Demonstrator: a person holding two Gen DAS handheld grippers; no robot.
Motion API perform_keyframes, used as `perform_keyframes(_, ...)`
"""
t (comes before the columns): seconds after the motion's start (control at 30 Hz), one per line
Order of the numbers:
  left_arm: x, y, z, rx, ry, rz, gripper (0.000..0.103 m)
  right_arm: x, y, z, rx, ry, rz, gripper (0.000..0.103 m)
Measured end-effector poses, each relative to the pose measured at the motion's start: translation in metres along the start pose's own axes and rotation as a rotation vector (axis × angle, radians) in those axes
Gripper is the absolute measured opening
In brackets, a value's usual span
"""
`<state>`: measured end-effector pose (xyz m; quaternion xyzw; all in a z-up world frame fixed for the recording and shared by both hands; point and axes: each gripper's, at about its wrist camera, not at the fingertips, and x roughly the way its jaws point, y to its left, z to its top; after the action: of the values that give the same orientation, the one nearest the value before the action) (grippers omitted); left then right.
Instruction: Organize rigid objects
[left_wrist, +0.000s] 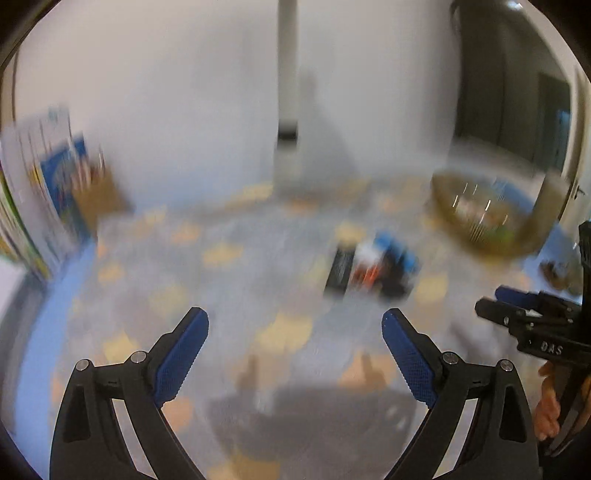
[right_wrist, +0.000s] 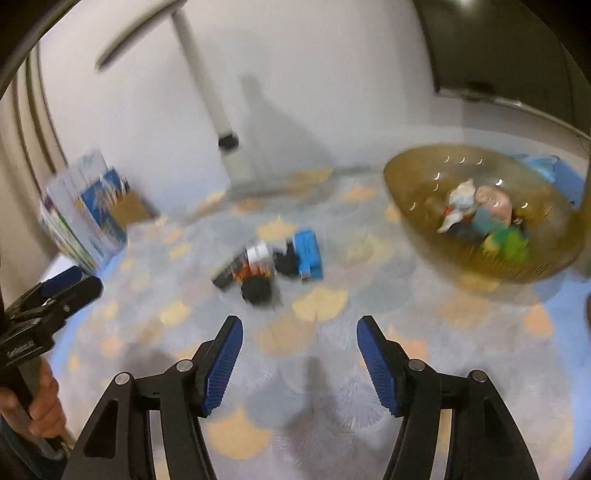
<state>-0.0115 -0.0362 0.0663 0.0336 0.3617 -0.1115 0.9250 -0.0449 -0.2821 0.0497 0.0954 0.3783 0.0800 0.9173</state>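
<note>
Nearest the lens: left gripper (left_wrist: 295, 325), ribbed blue pads (left_wrist: 181, 354) on black arms, jaws spread wide, nothing between. Same build on the right gripper (right_wrist: 300, 332), jaws parted about halfway, also empty. No earlier view to compare; both pictures smeared by blur, so fine detail lost.

Largest down to smallest:

Cloth (right_wrist: 317, 369) over the table, grey with a scalloped fan pattern in pale orange, light blue toward the edges. Soft-looking, matte.

Bowl (right_wrist: 480, 218) at far right, amber, translucent, round, glints along its inner wall; probably glass or plastic, cannot tell which. Already holding several small things, white, pink, green and blue, shapes unclear.

Stack of books (right_wrist: 85, 214) standing at far left against the wall, glossy covers, blue and green, with a brown cardboard piece just beside.

Pile (right_wrist: 273, 258) of small rigid pieces mid-cloth, between books and bowl, well apart from both: a blue boxy block (right_wrist: 308, 251), black chunky bits, something white and red-orange. Hard-edged, likely plastic.

Judged from the layout: partly done. Some items in the bowl, the pile still loose on the cloth, untouched by either claw. Left to do, presumably: picking up those pieces one at a time and dropping them in the bowl.
</note>
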Motion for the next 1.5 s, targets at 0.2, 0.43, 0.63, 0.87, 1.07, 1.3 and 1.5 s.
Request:
perform_keyframes(0.2, 0.037, 0.001, -0.027, 0.006, 0.037, 0.05, 0.095, 0.029, 0.007, -0.012, -0.056, 0.071, -0.06, 0.084)
perform_keyframes(0.43, 0.021, -0.019, -0.038, 0.108, 0.01, 0.079, 0.096, 0.044, 0.018, -0.016, -0.12, 0.122, -0.116, 0.092)
perform_keyframes(0.63, 0.022, -0.017, -0.039, 0.103, 0.031, 0.08, 0.097, 0.044, 0.019, -0.018, -0.137, 0.138, -0.158, 0.092)
perform_keyframes(0.87, 0.029, -0.02, -0.039, 0.128, 0.048, 0.096, 0.097, 0.052, 0.013, -0.016, -0.108, 0.182, -0.174, 0.092)
perform_keyframes(1.07, 0.029, -0.02, -0.039, 0.128, 0.053, 0.095, 0.097, 0.053, 0.015, -0.017, -0.117, 0.183, -0.18, 0.092)
perform_keyframes(1.3, 0.035, -0.021, -0.039, 0.162, 0.1, 0.088, 0.097, 0.025, 0.016, -0.017, -0.098, 0.055, -0.293, 0.092)
perform_keyframes(1.5, 0.014, 0.004, -0.004, 0.172, 0.075, -0.031, 0.097, -0.02, 0.032, 0.014, -0.108, 0.068, -0.177, 0.092)
